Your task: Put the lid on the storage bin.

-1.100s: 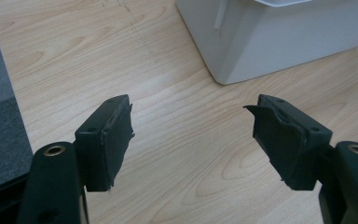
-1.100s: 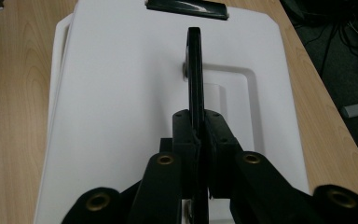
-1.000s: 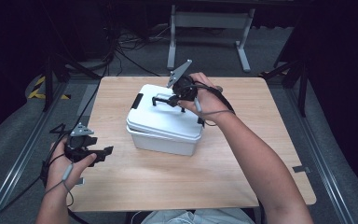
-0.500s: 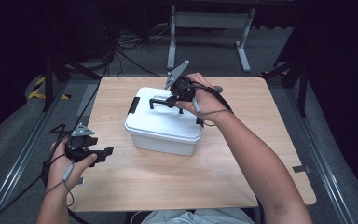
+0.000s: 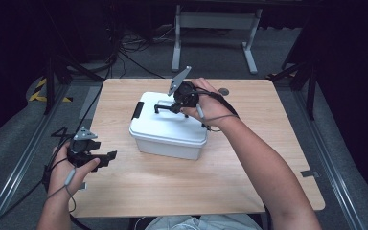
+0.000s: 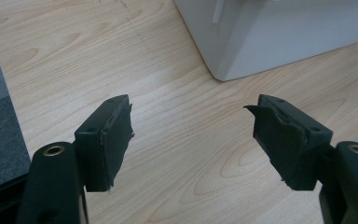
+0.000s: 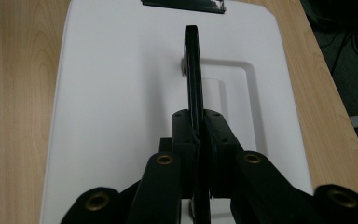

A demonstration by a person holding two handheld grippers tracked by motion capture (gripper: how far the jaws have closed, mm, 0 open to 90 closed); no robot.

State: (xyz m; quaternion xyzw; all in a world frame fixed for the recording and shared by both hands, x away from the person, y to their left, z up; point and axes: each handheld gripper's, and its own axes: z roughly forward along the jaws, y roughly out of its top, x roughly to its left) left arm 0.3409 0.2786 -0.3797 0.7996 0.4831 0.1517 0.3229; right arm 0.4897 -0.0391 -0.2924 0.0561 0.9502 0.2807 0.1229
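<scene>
Right gripper (image 5: pixel 165 108) clamps the handle (image 7: pixel 194 70) atop the white box (image 5: pixel 158 132); left gripper (image 6: pixel 193 135) gapes wide, near left.

No legible text, labels or signs anywhere.

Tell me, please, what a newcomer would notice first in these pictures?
The eye lands first on the white lidded box in the middle of the wooden table, with the right tool shut on its black handle, which stands upright above the lid. Next comes the left tool, open and holding nothing, low over the table near its left edge, apart from the box.
</scene>
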